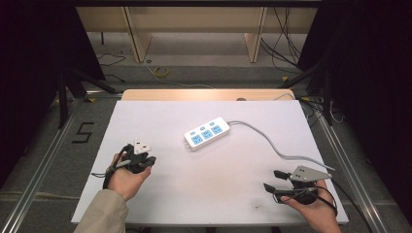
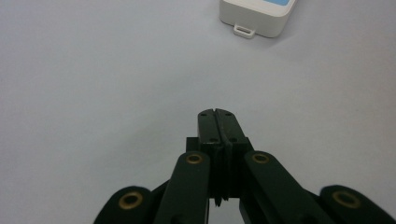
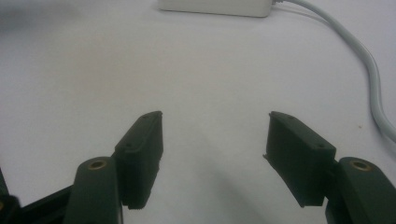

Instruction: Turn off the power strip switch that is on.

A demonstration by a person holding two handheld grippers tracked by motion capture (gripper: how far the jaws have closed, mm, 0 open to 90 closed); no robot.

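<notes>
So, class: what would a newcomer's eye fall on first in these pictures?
A white power strip with three blue sockets lies mid-table, its grey cable curling off to the right. Nearer the person, the left tongs are shut on nothing, and the right tongs gape open above bare table.

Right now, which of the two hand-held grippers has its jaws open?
The right hand-held gripper, near the table's right front corner: its jaws stand wide apart with nothing between them. The left hand-held gripper has its jaws pressed together.

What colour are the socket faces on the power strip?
Light blue, set in the white power strip; the high view shows them best.
</notes>
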